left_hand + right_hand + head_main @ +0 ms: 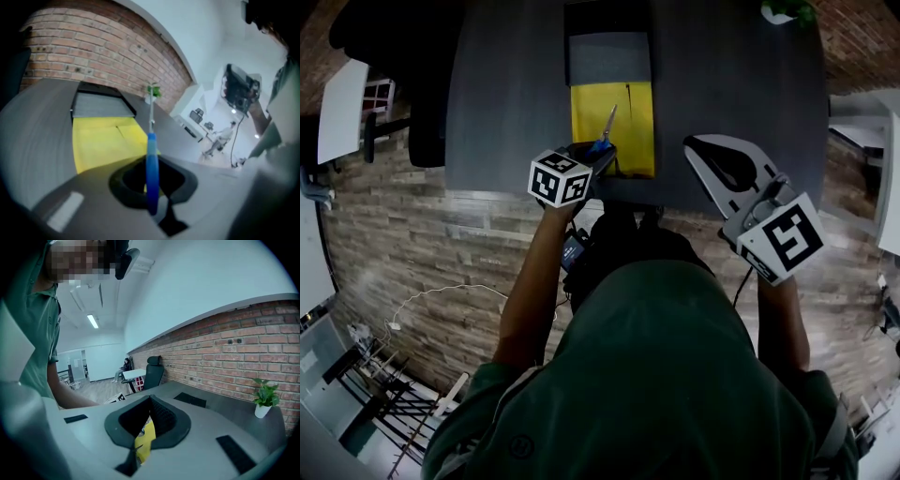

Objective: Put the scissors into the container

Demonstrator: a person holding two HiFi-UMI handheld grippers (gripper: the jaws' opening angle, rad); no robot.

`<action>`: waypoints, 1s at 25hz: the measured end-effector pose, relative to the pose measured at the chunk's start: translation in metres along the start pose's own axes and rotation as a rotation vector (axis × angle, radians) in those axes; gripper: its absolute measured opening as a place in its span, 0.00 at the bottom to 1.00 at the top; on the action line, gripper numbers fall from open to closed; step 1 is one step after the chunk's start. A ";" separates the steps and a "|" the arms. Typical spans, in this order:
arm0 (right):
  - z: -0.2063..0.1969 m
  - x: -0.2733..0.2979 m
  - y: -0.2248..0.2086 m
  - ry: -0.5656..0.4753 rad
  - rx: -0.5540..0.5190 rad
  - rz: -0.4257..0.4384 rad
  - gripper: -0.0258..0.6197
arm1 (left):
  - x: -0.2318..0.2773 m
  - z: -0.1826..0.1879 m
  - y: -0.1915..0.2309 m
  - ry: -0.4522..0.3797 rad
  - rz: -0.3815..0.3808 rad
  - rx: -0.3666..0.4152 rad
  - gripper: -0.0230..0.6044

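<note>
- Nearest the lens: green-shirted shoulders and chest of the person (666,375), bare forearms reaching forward to both tools.
- Left gripper (598,150) over the near edge of the dark desk (506,94), jaws nearly together, pinching the blue handle of the scissors (606,131).
- Scissors clamped between the pads by the handle end, metal blades jutting out past the jaw tips, over the near half of the yellow container (637,131).
- Long axis roughly in line with the jaws: pointing away from the person toward the far side of the desk, leaning slightly right in the head view.
- In the left gripper view, seen edge-on as one thin upright line, blue below, bare metal above, tip lined up in the picture with the small potted plant (153,91) at the desk's far right corner.
- No telling whether the blade tip touches the yellow floor or hangs clear of it.
- Yellow container in the middle of the desk, a grey ribbed cover (609,58) at its far end.
- Right gripper (698,148) off to the right of the container, well apart from the scissors; jaws pressed together, nothing pinched, only a sliver of yellow showing through the dark recess behind the tips.
- Black office chair (427,131) at the desk's left, brick wall (243,338) beyond.
</note>
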State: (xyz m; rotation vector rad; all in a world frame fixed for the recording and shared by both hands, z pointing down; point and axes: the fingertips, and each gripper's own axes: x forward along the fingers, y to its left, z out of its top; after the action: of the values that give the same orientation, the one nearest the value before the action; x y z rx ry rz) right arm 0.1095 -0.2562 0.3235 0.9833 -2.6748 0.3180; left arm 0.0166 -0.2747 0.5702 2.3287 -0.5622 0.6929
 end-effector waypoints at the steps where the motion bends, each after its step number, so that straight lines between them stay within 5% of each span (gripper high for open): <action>1: -0.001 0.001 -0.001 0.004 0.002 -0.001 0.05 | 0.004 -0.002 0.002 0.010 -0.004 -0.007 0.07; 15: -0.012 0.018 -0.006 0.036 0.035 -0.006 0.05 | 0.046 -0.027 0.016 0.105 -0.098 -0.152 0.08; 25: -0.011 0.026 -0.005 0.042 0.043 0.002 0.05 | 0.056 -0.030 0.013 0.138 -0.149 -0.189 0.20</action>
State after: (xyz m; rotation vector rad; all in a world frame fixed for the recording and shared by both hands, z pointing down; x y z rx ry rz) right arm 0.0957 -0.2729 0.3429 0.9747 -2.6417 0.3941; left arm 0.0425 -0.2753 0.6293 2.1041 -0.3709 0.6923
